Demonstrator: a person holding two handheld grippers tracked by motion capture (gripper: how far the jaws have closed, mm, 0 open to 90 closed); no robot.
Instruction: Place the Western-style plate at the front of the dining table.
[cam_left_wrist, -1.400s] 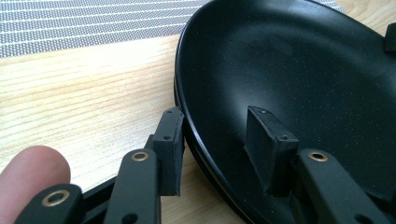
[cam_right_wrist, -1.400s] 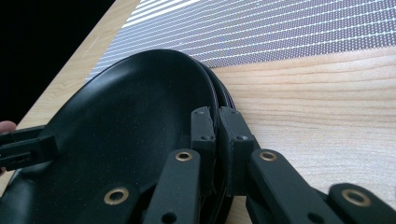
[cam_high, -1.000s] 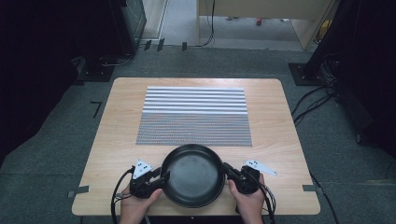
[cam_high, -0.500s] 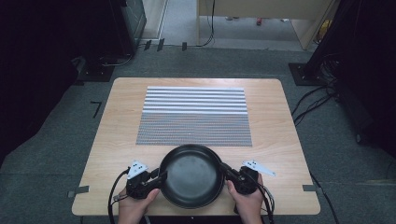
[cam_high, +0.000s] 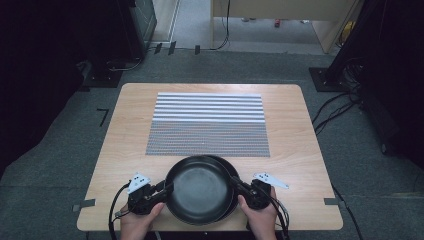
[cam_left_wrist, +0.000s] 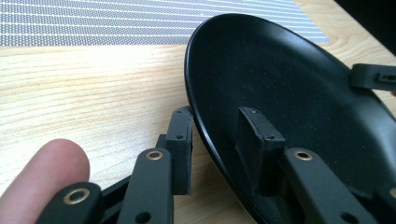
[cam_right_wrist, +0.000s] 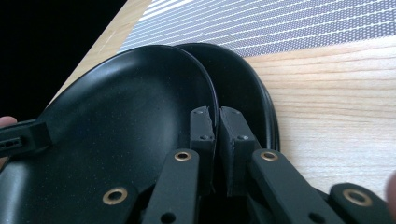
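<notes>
1. A black plate (cam_high: 199, 188) sat at the middle of the table's (cam_high: 300, 150) near edge, offset on top of a second black plate (cam_high: 231, 172) whose rim showed at its right and far side.
2. The left gripper (cam_high: 162, 189) straddled the upper plate's left rim with a gap between its jaws, one jaw outside over the wood and one inside the dish; whether they pinched the rim could not be told.
3. The right gripper (cam_high: 235, 181) had its jaws clamped on the upper plate's right rim, pressed nearly together around the thin edge.
4. A striped and dotted grey mat (cam_high: 208, 124) lay across the table's centre, just beyond the plates.
5. The person's hands (cam_high: 259, 216) held both grippers at the near edge.
</notes>
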